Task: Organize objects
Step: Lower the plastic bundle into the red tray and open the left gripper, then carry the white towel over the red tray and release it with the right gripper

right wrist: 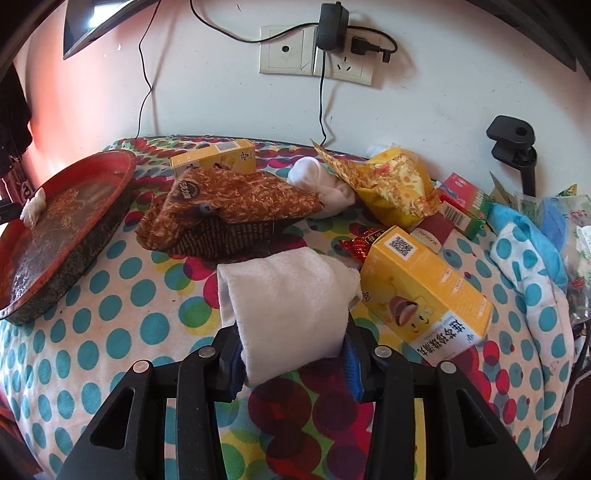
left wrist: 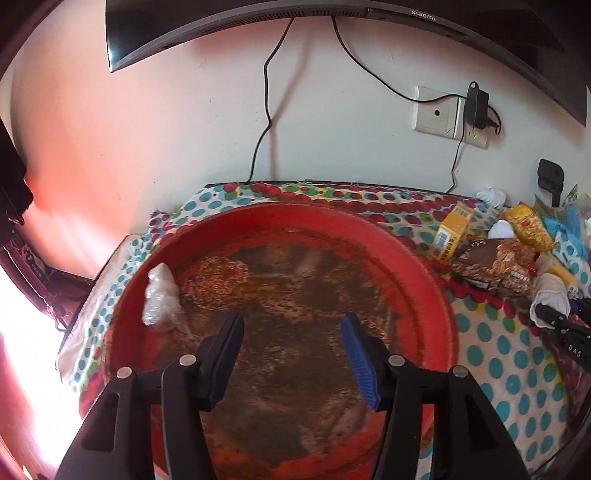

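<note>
A folded white cloth (right wrist: 291, 314) is clamped between the jaws of the right gripper (right wrist: 293, 360), its free end reaching forward over the spotted tablecloth (right wrist: 122, 332). Just to the right of the cloth lies a yellow carton (right wrist: 424, 295), tipped on its side, with a QR code on its upper end. Beyond the cloth a brown crinkled snack bag (right wrist: 236, 206) is spread out, and behind it a second yellow carton (right wrist: 214, 157) is seen. A white rolled sock (right wrist: 321, 184) lies between the brown bag and a yellow crinkled packet (right wrist: 395, 184). Further right a blue cloth (right wrist: 532, 236) is heaped.

At the left of the table a round red tray (left wrist: 369, 229) rests, its base worn and brown. A small clear plastic bundle (left wrist: 162, 299) lies inside the tray against its left rim. The left gripper (left wrist: 291, 350) is held above the tray with its jaws standing wide and nothing between them; the bundle is well to the left of its fingers (left wrist: 229, 354).

On the wall behind, a wall socket (right wrist: 314, 50) with a black adapter plugged in is seen, and the lower edge of a monitor (left wrist: 295, 22) is visible above
</note>
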`<state>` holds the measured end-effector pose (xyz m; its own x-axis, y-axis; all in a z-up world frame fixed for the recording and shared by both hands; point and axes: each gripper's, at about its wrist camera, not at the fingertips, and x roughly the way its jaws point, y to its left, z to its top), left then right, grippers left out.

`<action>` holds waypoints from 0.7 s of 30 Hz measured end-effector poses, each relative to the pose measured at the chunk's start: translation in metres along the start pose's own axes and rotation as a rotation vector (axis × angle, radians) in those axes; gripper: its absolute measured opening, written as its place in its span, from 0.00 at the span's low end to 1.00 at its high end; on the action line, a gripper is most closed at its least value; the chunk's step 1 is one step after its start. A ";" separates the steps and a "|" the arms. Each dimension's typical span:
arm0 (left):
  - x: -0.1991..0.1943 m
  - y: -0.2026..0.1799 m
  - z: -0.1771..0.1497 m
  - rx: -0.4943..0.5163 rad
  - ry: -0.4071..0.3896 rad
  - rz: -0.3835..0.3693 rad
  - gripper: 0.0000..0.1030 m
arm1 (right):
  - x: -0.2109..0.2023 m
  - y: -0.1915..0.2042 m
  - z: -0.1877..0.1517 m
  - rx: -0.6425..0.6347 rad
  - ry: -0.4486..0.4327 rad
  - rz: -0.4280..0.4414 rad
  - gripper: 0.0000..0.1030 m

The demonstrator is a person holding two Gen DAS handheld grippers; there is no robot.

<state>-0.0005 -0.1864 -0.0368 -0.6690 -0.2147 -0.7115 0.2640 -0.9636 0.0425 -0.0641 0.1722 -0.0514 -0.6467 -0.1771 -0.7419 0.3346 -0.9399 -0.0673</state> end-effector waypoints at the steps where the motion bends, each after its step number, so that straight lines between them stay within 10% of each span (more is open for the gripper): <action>1: 0.001 -0.002 -0.001 -0.013 -0.001 -0.004 0.55 | -0.005 0.001 0.001 -0.002 -0.004 -0.013 0.38; 11: 0.007 0.034 -0.016 -0.151 -0.036 0.030 0.55 | -0.062 0.055 0.048 -0.109 -0.066 -0.016 0.38; 21: 0.008 0.080 -0.017 -0.231 -0.084 0.122 0.55 | -0.016 0.189 0.108 -0.218 -0.047 0.147 0.38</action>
<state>0.0264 -0.2622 -0.0509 -0.6755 -0.3483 -0.6499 0.4908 -0.8702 -0.0438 -0.0643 -0.0343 0.0203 -0.6096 -0.3252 -0.7230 0.5637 -0.8190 -0.1069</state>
